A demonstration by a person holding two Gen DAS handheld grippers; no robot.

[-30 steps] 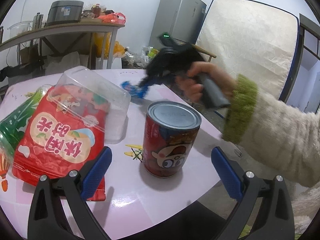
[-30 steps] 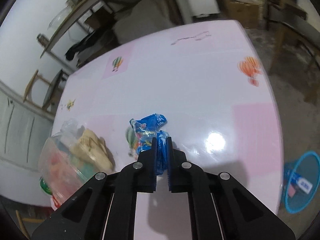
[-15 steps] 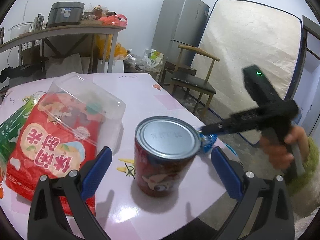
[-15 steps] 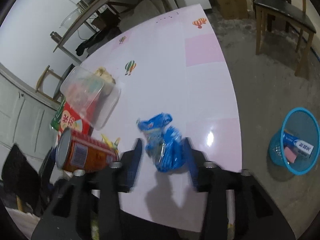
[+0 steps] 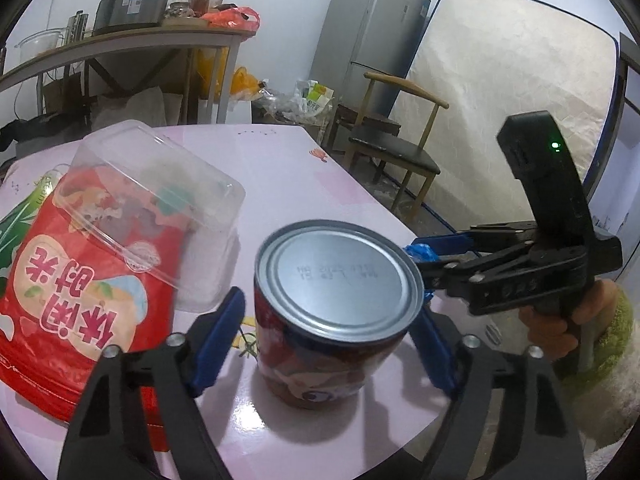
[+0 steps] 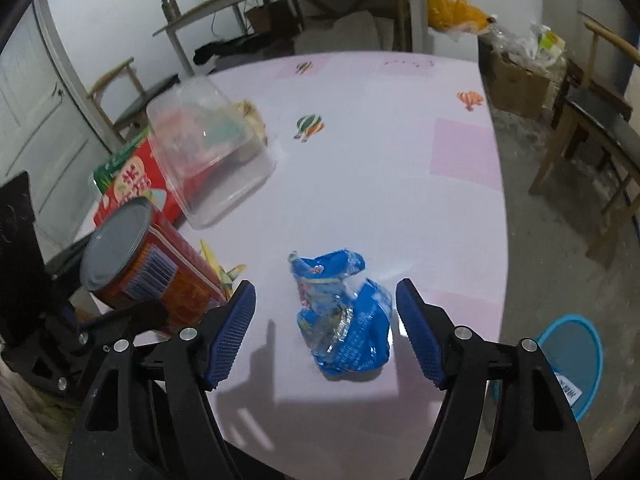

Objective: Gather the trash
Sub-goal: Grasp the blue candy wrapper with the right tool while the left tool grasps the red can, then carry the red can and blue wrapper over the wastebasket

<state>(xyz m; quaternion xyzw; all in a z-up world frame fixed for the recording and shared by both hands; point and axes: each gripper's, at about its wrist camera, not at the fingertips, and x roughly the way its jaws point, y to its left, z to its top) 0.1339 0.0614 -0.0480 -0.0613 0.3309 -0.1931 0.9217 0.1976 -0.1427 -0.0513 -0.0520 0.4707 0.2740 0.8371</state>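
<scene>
A: Since a second back, right gripper (image 6: 326, 330) swung from mid-table to the near right edge, dragging the blue wrapper (image 6: 344, 320) along; jaws went from pinched on it to spread and were opening further. Wrapper lay loose between the pads, no contact I could see.

B: Left gripper (image 5: 326, 338)?

A: Crept up on the red can (image 5: 334, 312). Jaws were closing, can between them, pads not yet pressing as far as I could tell.

B: Where was the trash?

A: Can stood upright on the pink table (image 6: 400, 184), at about 9 o'clock from the wrapper in the right view. Blue bin (image 6: 576, 360) sat on the floor, 3 o'clock off the table edge.

B: Handling?

A: Can looked stiff, smooth-sided, sealed lid, probably heavy, so maybe slippery; I'd have gripped mid-body across the width. Wrapper looked light, crinkly, soft; pinch the bunched middle, it would squash. Clear box (image 5: 152, 208) on the red bag (image 5: 80, 280), 10 o'clock from the can, looked thin and flexy.
</scene>
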